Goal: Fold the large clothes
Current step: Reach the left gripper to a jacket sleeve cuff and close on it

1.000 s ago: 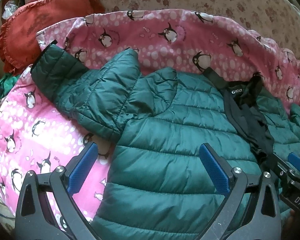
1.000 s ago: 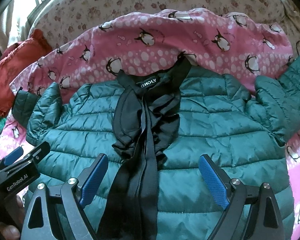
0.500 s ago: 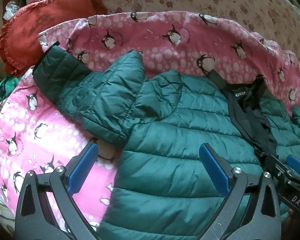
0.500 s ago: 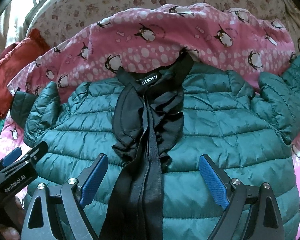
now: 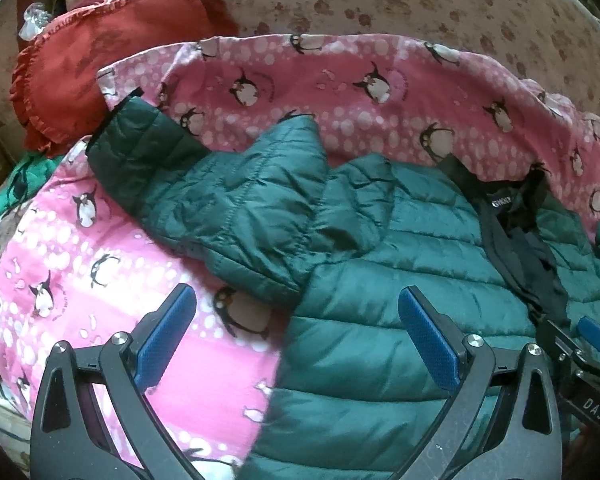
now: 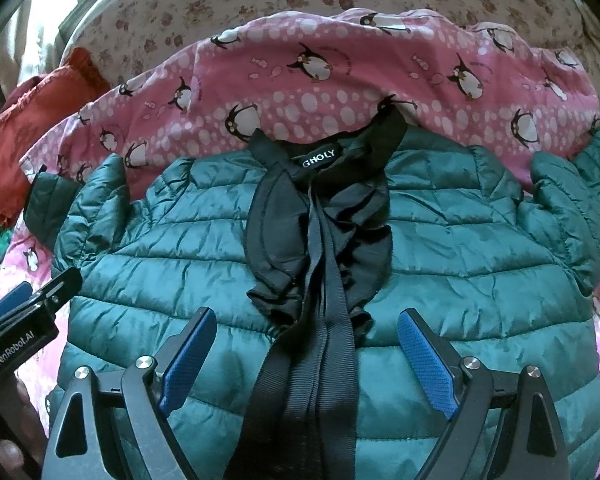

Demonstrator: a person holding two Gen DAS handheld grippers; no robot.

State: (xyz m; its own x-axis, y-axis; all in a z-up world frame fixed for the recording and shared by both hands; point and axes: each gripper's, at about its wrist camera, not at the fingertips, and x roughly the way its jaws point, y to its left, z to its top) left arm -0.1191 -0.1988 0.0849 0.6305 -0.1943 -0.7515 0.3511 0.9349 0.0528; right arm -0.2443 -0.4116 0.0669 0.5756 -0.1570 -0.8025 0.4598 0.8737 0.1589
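Note:
A dark green quilted puffer jacket (image 6: 440,264) lies flat, front up, on a pink penguin-print blanket (image 6: 340,72). Its black collar and zipper strip (image 6: 320,264) run down the middle. In the left wrist view its left sleeve (image 5: 220,196) is bent outward over the blanket (image 5: 100,264). My left gripper (image 5: 296,336) is open and empty, above the jacket's left edge below the sleeve. My right gripper (image 6: 304,356) is open and empty, above the zipper strip at the jacket's centre. The jacket's right sleeve (image 6: 572,200) runs off to the right.
A red ruffled pillow (image 5: 96,64) lies at the back left. A floral sheet (image 5: 420,4) covers the bed behind the blanket. Some green fabric (image 5: 16,184) shows at the far left edge. The other gripper shows at each view's lower corner (image 6: 16,332).
My left gripper has shifted left, so more pink blanket now lies under it. My right gripper has eased slightly forward over the jacket. Both stay open; the jacket has not moved.

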